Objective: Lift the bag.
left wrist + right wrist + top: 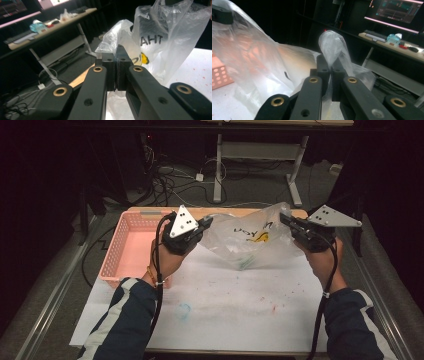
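Left tongs: clamped tight on the left edge of the clear plastic bag, jaws pressed together with a fold of film bunched between them. In the left gripper view the left tongs had the pinched plastic bulging up just past the tips.

Right tongs: shut hard as well, biting the bag's right edge. In the right gripper view the right tongs gripped a twisted tuft of film that stood up above the jaw tips.

Plastic bag: hung in the air between the two tongs, stretched across the far half of the desk, sagging in the middle with its lowest part close to the desk top; whether it touched there, I could not tell. Black lettering and a yellow mark showed on its face, seen again on the plastic bag from the left side.

Left hand: raised above the desk's left part, beside the pink basket.

Right hand: raised at about the same height on the right, well apart from the left.

Pink basket: sat on the left edge of the desk, visible through the film as a pink basket.

Desk: white, with faint coloured smudges on the bare surface near the person.
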